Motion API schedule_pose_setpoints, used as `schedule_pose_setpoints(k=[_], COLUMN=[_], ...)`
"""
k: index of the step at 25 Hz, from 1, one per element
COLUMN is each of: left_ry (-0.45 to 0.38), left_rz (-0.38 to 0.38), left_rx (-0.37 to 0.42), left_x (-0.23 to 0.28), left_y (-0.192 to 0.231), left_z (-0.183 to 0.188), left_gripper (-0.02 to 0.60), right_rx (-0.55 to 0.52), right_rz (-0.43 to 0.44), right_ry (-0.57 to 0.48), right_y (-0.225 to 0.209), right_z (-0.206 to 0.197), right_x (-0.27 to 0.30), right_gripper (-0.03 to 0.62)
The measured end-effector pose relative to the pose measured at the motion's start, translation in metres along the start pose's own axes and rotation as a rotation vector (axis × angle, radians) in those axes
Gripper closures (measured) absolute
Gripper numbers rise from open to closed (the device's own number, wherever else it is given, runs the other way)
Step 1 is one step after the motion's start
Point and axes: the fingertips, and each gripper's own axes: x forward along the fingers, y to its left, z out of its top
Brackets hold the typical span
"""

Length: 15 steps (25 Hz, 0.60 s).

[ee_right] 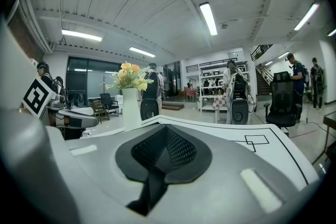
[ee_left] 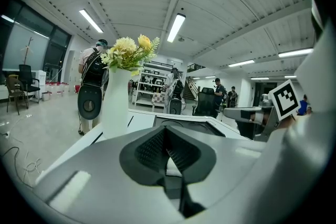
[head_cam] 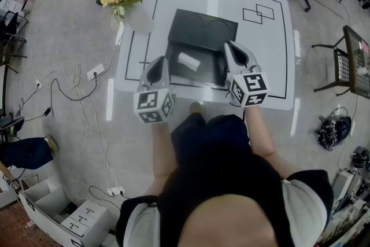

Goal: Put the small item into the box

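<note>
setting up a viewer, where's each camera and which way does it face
Head view: on the person's head, steeply down at table, box, left gripper, right gripper; torso, forearms show.
Left gripper view: on the left gripper, along its shut jaws toward the vase.
Right gripper view: on the right gripper, along its shut jaws, vase left.
Gripper views share the vase and each other's marker cube.

— How do the jaws stand?
— The right gripper (ee_right: 167,129) has them pressed together, seemingly with nothing between.
— And beyond them?
— A white table (ee_right: 273,155), with a vase of flowers (ee_right: 130,105) toward the left
</note>
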Motion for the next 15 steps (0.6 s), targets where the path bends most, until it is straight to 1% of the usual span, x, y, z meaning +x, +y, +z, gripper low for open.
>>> schedule_pose_setpoints(k=[15], left_ry=[-0.007], left_rz=[-0.001], left_rx=[-0.002], left_x=[-0.0005], left_y=[-0.0004], left_z=[0.0011], left_gripper=[0.572], right_rx=[-0.019], right_rz=[-0.003], right_ry=[0.021], right_y=[0.0011], right_z=[-0.0030], right_x=[-0.0012], right_gripper=[0.594])
